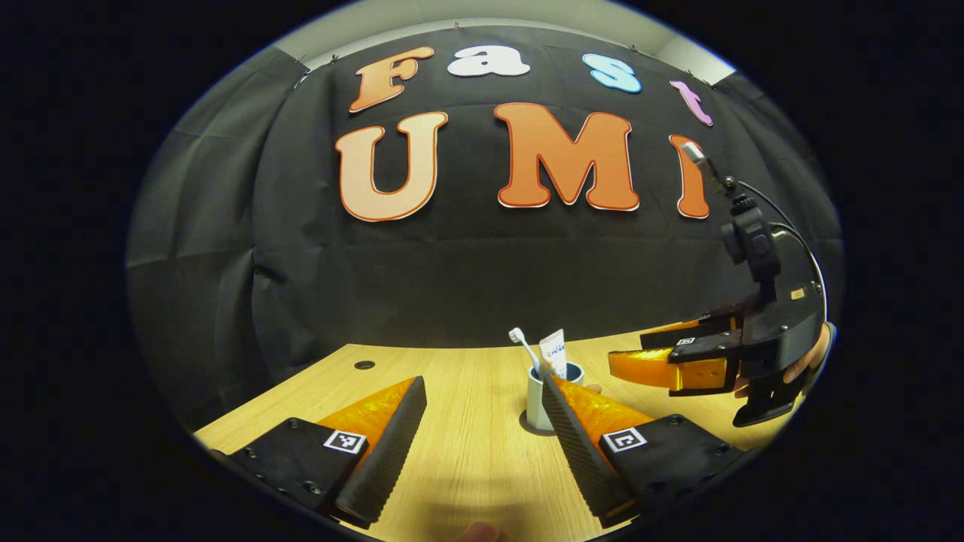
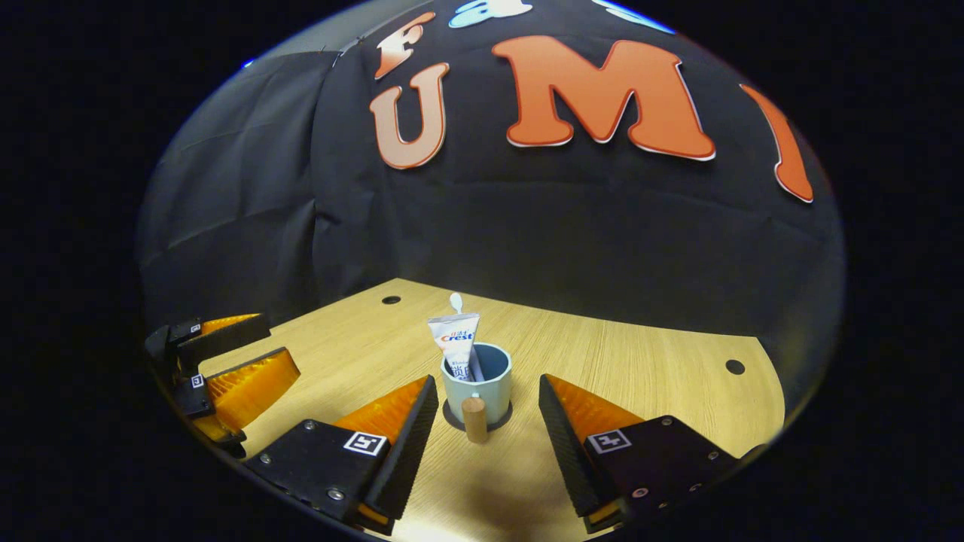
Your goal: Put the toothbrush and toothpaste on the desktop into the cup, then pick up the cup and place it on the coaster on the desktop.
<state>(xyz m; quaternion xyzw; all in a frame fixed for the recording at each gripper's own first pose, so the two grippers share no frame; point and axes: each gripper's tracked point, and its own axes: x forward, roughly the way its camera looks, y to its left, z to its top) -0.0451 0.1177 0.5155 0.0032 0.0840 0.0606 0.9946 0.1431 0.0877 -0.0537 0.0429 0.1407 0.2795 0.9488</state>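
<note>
A pale blue cup (image 2: pixel 489 395) with a wooden handle (image 2: pixel 474 418) stands upright on a dark round coaster (image 2: pixel 449 416) on the wooden desk. A white toothpaste tube (image 2: pixel 456 342) and a white toothbrush (image 2: pixel 456 302) stand inside it. My right gripper (image 2: pixel 487 382) is open, its fingers either side of the cup and just short of it. In the left gripper view the cup (image 1: pixel 535 403), toothbrush (image 1: pixel 521 342) and toothpaste (image 1: pixel 556 352) sit partly behind my right finger. My left gripper (image 1: pixel 482 384) is open and holds nothing.
The right gripper (image 1: pixel 626 348), held by a hand (image 1: pixel 807 361), hovers to the right of the cup. The left gripper (image 2: pixel 282 345) hangs over the desk's left edge. Small round holes (image 2: pixel 735 366) (image 2: pixel 391 299) mark the desk (image 2: pixel 640 354) near the wall.
</note>
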